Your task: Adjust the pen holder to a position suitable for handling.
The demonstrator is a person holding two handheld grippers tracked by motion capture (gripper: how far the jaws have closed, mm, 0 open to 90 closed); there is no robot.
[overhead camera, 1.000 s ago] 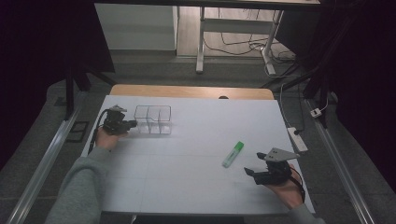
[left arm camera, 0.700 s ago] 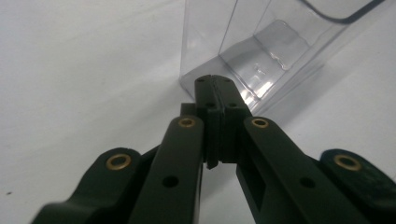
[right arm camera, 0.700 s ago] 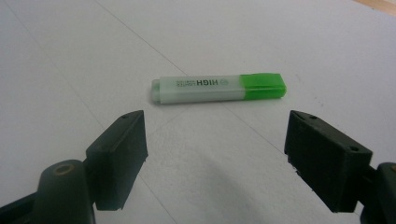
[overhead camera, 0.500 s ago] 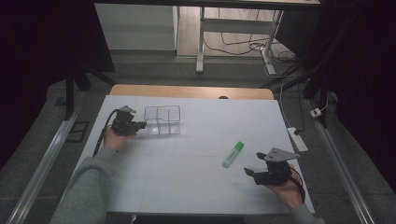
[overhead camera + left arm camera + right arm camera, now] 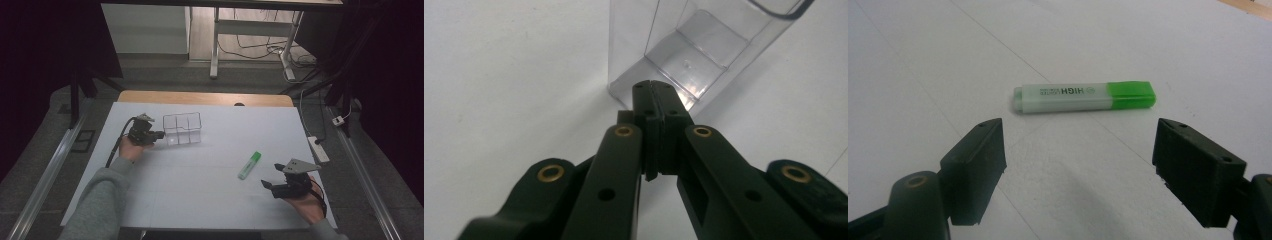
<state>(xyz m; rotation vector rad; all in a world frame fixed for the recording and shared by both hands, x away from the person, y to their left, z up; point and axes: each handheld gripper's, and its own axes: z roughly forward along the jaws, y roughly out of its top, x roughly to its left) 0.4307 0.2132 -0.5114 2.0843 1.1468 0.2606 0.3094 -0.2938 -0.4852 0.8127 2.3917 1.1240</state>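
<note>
A clear plastic organiser box (image 5: 183,128) with open compartments stands on the white table at the back left. My left gripper (image 5: 161,134) is shut and empty, its tips right against the box's left side; the left gripper view shows the joined jaw tips (image 5: 654,89) at the clear box (image 5: 704,50) base. A green highlighter (image 5: 249,165) lies flat toward the right. My right gripper (image 5: 266,185) is open just in front of it, and in the right gripper view the highlighter (image 5: 1083,96) lies crosswise beyond the spread jaws.
The white tabletop (image 5: 200,190) has a wooden strip (image 5: 205,98) along its far edge. A power strip (image 5: 318,149) lies off the table's right side. Desk legs and cables stand on the floor beyond.
My left gripper has moved right across the table up to the clear box's left side. The right gripper and the highlighter have stayed put.
</note>
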